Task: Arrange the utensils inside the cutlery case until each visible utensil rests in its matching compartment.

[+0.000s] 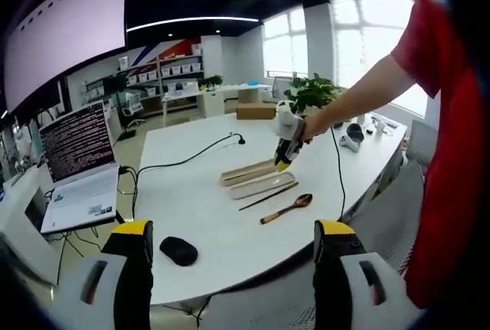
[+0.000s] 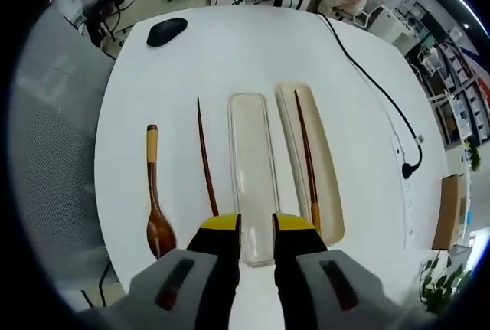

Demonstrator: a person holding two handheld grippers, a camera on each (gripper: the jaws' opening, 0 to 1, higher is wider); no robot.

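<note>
On a white table (image 2: 230, 39), seen in the right gripper view, lie a wooden spoon (image 2: 155, 207), a loose chopstick (image 2: 205, 158), a clear lid (image 2: 251, 169) and the beige case (image 2: 325, 184) holding a second chopstick (image 2: 306, 158). The right gripper (image 2: 256, 232) hovers at the lid's near end, jaws narrowly parted, gripping nothing. The left gripper (image 1: 233, 240) hangs wide open and empty at the table's near edge.

brown spoon (image 2: 156, 209), white table (image 2: 230, 47), black mouse (image 2: 166, 31)
</note>
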